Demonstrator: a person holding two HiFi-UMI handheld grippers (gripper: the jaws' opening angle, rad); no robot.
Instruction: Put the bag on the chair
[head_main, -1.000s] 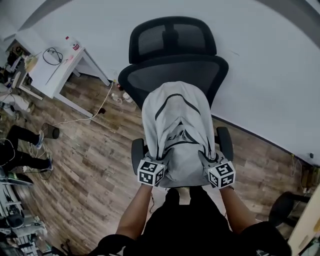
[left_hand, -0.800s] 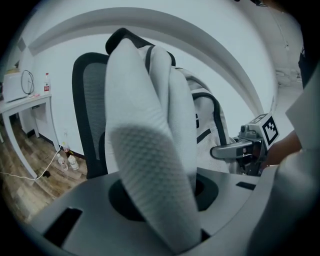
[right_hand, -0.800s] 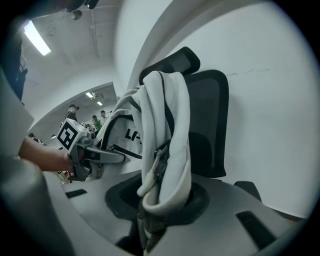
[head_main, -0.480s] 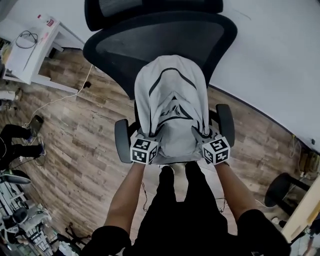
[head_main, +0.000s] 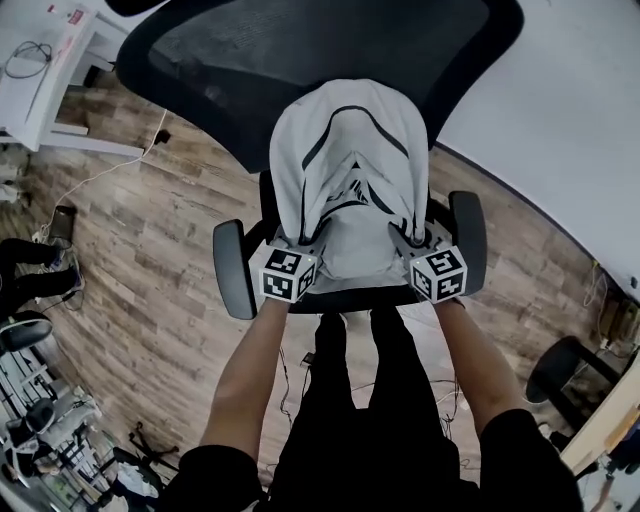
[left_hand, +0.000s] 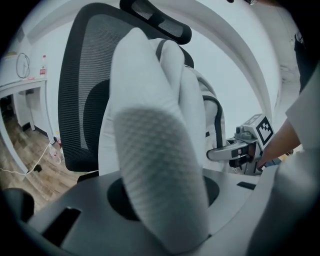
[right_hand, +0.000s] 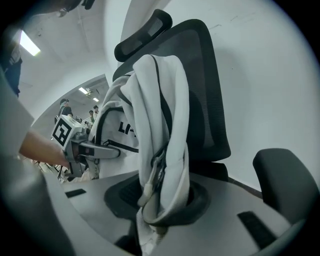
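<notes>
A light grey backpack (head_main: 345, 180) with black trim stands upright on the black office chair (head_main: 300, 60), leaning toward its mesh backrest. My left gripper (head_main: 300, 243) grips the bag's lower left side. In the left gripper view its jaws (left_hand: 165, 200) hold a padded mesh strap (left_hand: 160, 165) and are easing open. My right gripper (head_main: 405, 237) holds the lower right side. In the right gripper view its jaws (right_hand: 160, 200) are around a strap with a buckle (right_hand: 155, 175) and are also easing open. The seat is hidden under the bag.
The chair's armrests (head_main: 230, 270) (head_main: 467, 235) flank both grippers. A white desk (head_main: 40, 60) stands at the top left, with cables on the wooden floor (head_main: 150, 250). A second dark chair (head_main: 560, 375) is at the lower right. A white wall (head_main: 560, 120) runs behind.
Both grippers carried the bag forward to the chair. It now sits deeper between the armrests, close against the backrest, and the chair fills more of the head view.
</notes>
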